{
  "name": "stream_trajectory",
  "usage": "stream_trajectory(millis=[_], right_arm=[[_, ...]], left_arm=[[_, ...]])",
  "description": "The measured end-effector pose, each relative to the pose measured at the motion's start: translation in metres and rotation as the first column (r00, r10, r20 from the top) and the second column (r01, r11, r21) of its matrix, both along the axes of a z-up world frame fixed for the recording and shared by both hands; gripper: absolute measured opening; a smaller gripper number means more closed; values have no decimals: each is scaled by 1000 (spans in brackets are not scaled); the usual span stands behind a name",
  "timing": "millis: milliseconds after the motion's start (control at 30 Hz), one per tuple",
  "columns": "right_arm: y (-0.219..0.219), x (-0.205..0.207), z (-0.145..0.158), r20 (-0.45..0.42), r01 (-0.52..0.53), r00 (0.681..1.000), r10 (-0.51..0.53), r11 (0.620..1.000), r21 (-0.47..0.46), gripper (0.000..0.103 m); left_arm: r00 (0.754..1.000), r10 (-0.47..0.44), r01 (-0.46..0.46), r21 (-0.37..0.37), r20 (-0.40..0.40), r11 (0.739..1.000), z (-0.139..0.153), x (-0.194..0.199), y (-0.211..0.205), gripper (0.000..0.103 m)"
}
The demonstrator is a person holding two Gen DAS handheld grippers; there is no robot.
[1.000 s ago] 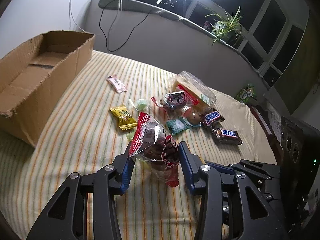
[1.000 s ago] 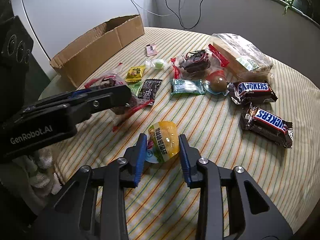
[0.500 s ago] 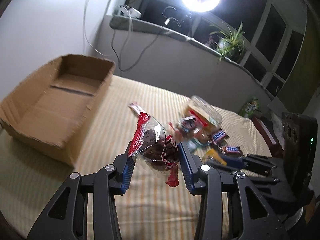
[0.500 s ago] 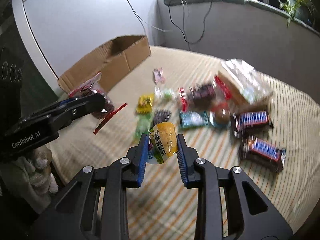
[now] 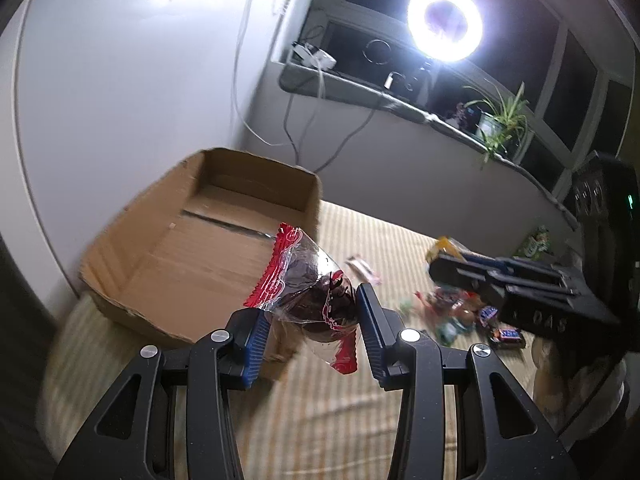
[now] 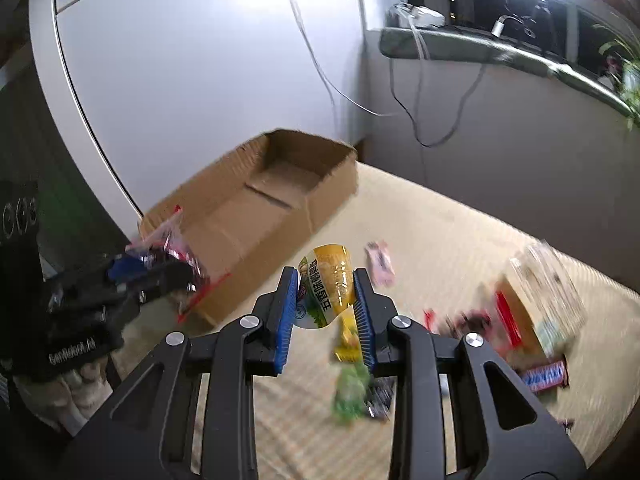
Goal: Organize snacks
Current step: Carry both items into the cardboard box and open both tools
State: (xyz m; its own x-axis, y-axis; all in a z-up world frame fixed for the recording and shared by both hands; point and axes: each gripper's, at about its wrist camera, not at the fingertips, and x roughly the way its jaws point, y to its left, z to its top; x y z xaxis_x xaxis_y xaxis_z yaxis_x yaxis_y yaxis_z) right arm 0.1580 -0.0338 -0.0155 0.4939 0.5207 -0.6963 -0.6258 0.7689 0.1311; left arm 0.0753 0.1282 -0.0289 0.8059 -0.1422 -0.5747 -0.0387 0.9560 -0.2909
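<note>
My left gripper [image 5: 312,320] is shut on a clear bag with red edges and dark snacks [image 5: 308,292], held in the air just before the near rim of the open cardboard box [image 5: 192,240]. My right gripper [image 6: 326,300] is shut on a yellow and green snack pack [image 6: 328,284], held above the striped tablecloth to the right of the box [image 6: 272,204]. The left gripper with its bag also shows at the left of the right wrist view [image 6: 160,264]. The right gripper shows at the right of the left wrist view [image 5: 444,260].
Loose snacks lie on the striped table [image 6: 440,240]: Snickers bars [image 6: 544,374], a clear packet of biscuits [image 6: 540,300], a pink packet [image 6: 380,266], green and yellow packets [image 6: 350,388]. A wall, cables and a window ledge [image 5: 360,88] stand behind the box.
Both grippers have lifted with their snacks and swung left toward the cardboard box. The box now looms larger and the loose snacks have slid to the right and lower in view.
</note>
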Motion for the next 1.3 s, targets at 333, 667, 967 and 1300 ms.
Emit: stream_trajectory(millis=[333,667,967,1300], right_arm=[[78,35,-3,10,-79,997,80,997,-24,29],[126,71,-28,-75,-105,992,102,994,-33,29],[135,74,-38,-90,-119,989,115,992,-37,39],[116,67,-21,-45,-87,995,85,996,-32,58]], left_arm=[[998,62,-61,41,-7,997,-2,10,29,41],[995,83,-80,70,-50,994,-15,28,39,41],[994,93,-88,82,-65,993,-19,34,40,42],[992,112,-107,81,-51,991,-14,24,39,46]])
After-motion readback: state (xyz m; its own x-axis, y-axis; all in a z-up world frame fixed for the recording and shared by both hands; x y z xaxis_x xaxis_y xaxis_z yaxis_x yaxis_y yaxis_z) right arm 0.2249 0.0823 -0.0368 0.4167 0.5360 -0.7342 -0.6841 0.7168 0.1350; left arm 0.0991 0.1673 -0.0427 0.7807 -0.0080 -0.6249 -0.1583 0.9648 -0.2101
